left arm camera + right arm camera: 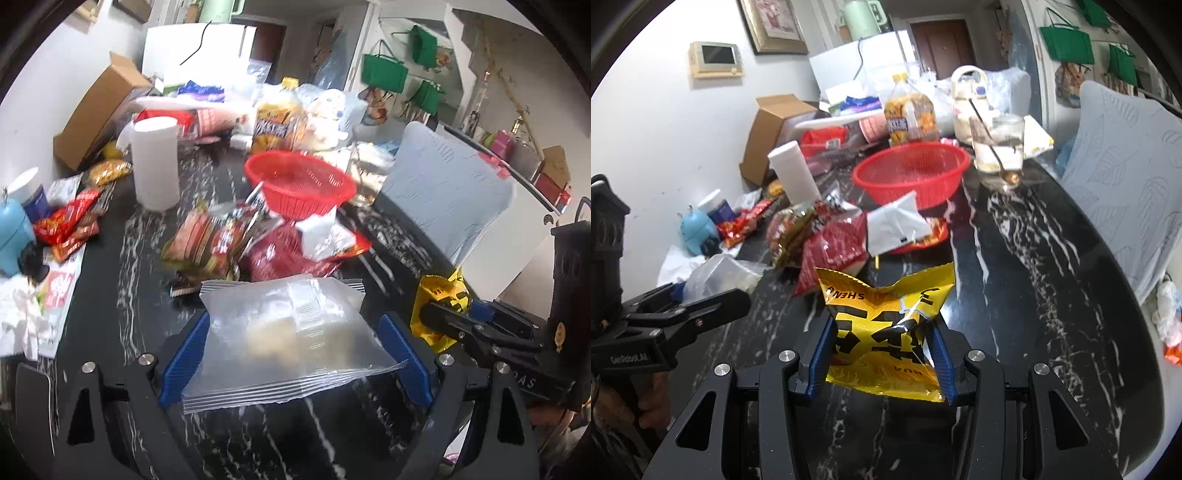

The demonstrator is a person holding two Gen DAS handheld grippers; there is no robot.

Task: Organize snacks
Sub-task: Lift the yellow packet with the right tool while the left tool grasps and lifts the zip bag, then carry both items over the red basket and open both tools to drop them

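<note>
A clear plastic snack bag (295, 332) is held between the 2 blue pads of the left gripper (295, 350), just above the black marble-patterned table (147, 236). A yellow snack packet (886, 325) with black lettering is clamped, crumpled, in the right gripper (882, 354), also over the table. Beyond both, a pile of red snack packets (827, 243) is seen lying near mid-table, with a white packet (894, 225) resting against a red basket (912, 173). Behind the basket, a bottle with a yellow cap (908, 110) is seen, a white cylinder (794, 170) at its left and a glass with a spoon (1001, 155) at its right
</note>
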